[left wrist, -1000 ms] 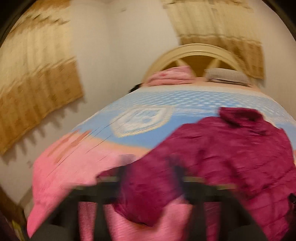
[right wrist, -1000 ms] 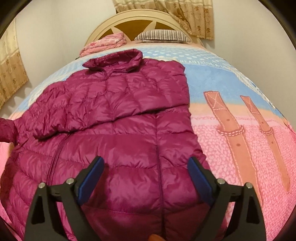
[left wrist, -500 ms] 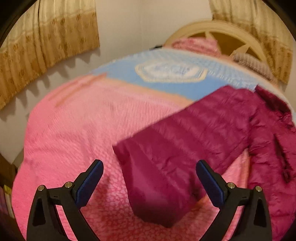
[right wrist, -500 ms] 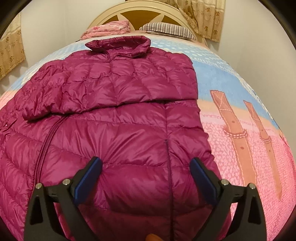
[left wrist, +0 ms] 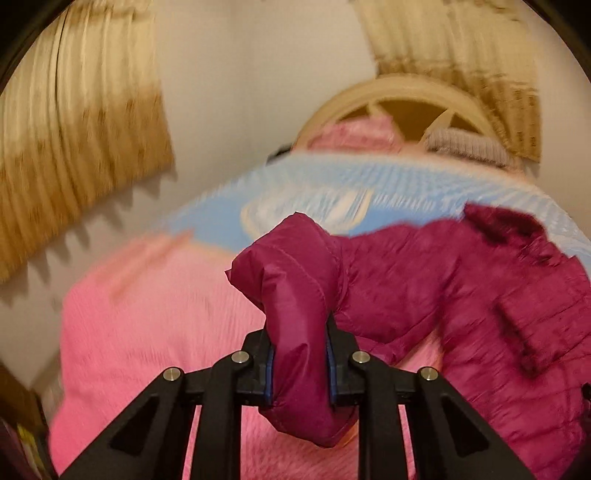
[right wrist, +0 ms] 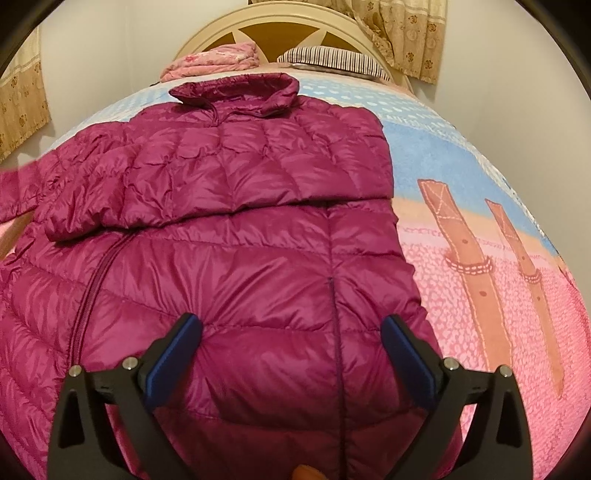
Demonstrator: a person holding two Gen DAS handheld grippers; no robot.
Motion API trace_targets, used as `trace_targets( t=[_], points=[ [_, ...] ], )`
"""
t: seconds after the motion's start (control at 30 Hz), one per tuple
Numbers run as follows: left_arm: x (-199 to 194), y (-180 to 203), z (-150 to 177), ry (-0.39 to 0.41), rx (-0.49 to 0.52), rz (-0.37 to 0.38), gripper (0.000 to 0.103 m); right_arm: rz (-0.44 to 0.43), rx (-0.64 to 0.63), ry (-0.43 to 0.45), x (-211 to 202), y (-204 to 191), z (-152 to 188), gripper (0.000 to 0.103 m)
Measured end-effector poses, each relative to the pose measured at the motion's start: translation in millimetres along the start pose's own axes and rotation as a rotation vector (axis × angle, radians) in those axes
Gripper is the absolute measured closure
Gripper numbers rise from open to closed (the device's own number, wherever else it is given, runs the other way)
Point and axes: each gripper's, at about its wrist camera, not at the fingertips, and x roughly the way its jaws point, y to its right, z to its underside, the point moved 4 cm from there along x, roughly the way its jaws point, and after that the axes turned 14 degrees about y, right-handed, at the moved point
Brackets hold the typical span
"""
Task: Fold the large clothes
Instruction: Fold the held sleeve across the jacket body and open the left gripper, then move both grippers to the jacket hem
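Observation:
A magenta quilted puffer jacket [right wrist: 258,229] lies front up on the bed, collar toward the headboard, with one sleeve folded across its chest. In the left wrist view the other sleeve's cuff end [left wrist: 295,266] is bunched between the blue pads of my left gripper [left wrist: 299,354]. Its jaws are closing and the pads press the fabric, holding the cuff up off the cover. The jacket's body [left wrist: 480,295] stretches away to the right. My right gripper [right wrist: 291,332] stands wide open just over the jacket's lower front, with nothing gripped.
The bed cover [right wrist: 498,295] is pink in front and blue toward the back. A folded pink blanket [right wrist: 214,61] and a striped pillow [right wrist: 332,59] lie by the cream headboard [right wrist: 280,22]. Beige curtains [left wrist: 74,147] hang on the wall at left.
Half a second ago my left gripper stood open over the flat sleeve end; now it has shut on the cuff and raised it. The right gripper has stayed open over the jacket.

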Motion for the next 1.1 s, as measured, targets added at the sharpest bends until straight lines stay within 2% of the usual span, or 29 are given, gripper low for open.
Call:
trace_targets(
  t=[0.07, 0.23, 0.47, 0.6, 0.63, 0.7, 0.77, 0.8, 1.0, 1.1],
  points=[
    [-8.5, 19.7, -22.3, 0.051, 0.031, 0.039, 0.082, -0.015, 0.014, 0.009, -3.3, 1.5, -2.2, 0.002],
    [-13.5, 86.3, -51.9, 0.102, 0.084, 0.152, 0.082, -0.017, 0.051, 0.05, -18.8, 12.6, -14.0, 0.003],
    [-21.7, 199.7, -47.9, 0.124, 0.211, 0.319, 0.083, 0.05, 0.088, 0.11, -38.2, 48.9, -26.0, 0.003],
    [-30.3, 248.3, -36.8, 0.12, 0.257, 0.393, 0.082, 0.07, 0.132, 0.094, -34.2, 64.5, -15.6, 0.003],
    [-32.1, 257.0, -32.8, 0.122, 0.268, 0.405, 0.079, 0.071, 0.139, 0.082, -30.6, 65.9, -11.0, 0.003],
    [-31.6, 273.0, -23.5, 0.113, 0.3, 0.424, 0.065, 0.07, 0.143, 0.068, -26.3, 68.6, -7.3, 0.003],
    [-30.3, 279.1, -16.0, 0.098, 0.289, 0.435, 0.021, 0.068, 0.147, 0.057, -21.6, 69.0, -3.1, 0.003],
    [-30.0, 277.7, -13.8, 0.111, 0.282, 0.421, 0.015, 0.068, 0.146, 0.055, -21.1, 69.8, -1.5, 0.003],
    [-26.6, 258.9, -4.0, 0.126, 0.28, 0.407, 0.012, 0.06, 0.127, 0.035, -18.7, 67.2, 3.2, 0.003],
    [-9.6, 233.4, -0.8, 0.106, 0.252, 0.359, 0.012, 0.06, 0.141, 0.041, -23.9, 68.5, 0.3, 0.003]
  ],
)
